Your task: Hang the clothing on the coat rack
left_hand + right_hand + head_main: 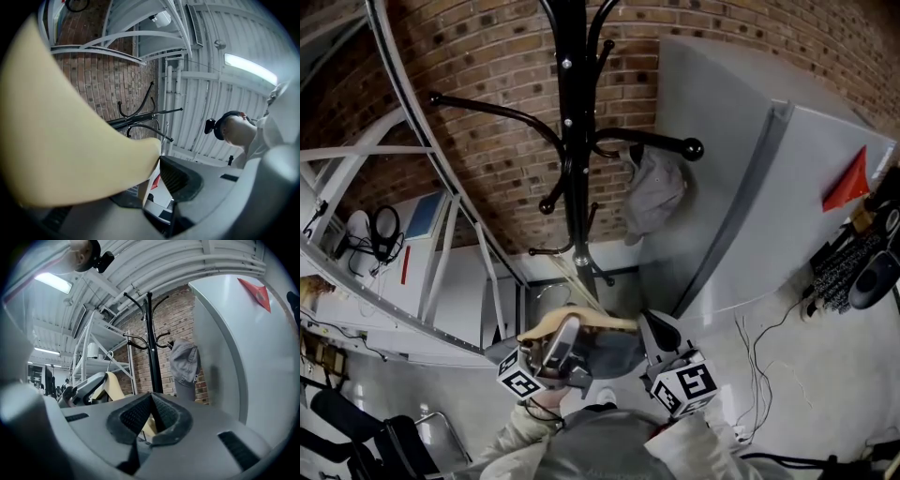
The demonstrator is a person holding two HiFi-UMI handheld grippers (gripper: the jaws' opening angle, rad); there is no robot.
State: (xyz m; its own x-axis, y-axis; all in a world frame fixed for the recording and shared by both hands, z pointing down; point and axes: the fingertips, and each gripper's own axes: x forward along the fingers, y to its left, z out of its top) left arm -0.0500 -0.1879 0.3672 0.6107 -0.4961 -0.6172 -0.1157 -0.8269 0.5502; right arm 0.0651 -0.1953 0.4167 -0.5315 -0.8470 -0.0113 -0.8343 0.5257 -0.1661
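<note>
My left gripper (567, 339) is clamped on the cream wooden hanger (581, 323), held low and roughly level at the foot of the coat rack (574, 141). My right gripper (661, 333) has its jaws drawn together on the hanger's other end, to steady it for the lift, I judge. Beyond, a gray garment (654, 192) already hangs from the rack's right-hand peg, hard against the gray cabinet (750, 187) — that cabinet and the white shelving frame (403, 159) on the left hem in any approach.
</note>
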